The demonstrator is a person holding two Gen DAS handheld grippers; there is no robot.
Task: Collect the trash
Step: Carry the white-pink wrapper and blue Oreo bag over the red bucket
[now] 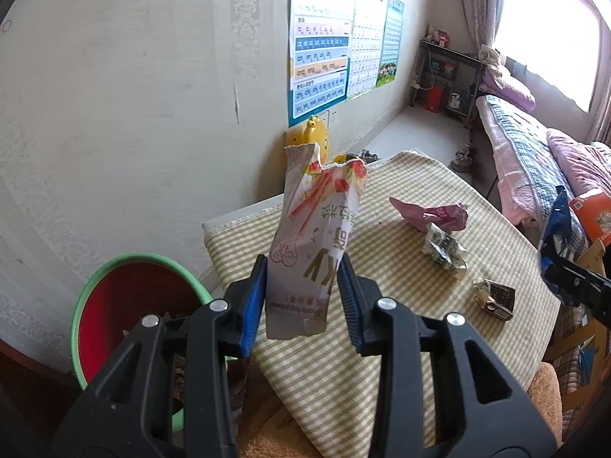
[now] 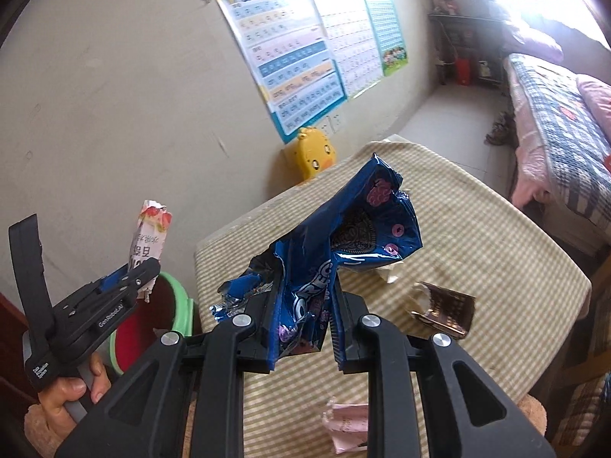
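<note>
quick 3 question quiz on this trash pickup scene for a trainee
1. True or false: the left claw holds a blue cookie bag.
2. What holds the blue cookie bag? A) right claw B) left claw C) nothing
3. What colour is the rim of the red basin beside the table?

Key: 1 false, it holds the pink snack wrapper. 2 A, the right claw. 3 green.

you're in a home bedroom: a bed (image 1: 523,160) with a plaid quilt and pink pillows lies under a curtained window (image 1: 546,30), children's learning posters (image 1: 324,57) hang on the wall, and a cluttered shelf (image 1: 446,72) fills the corner.
</note>
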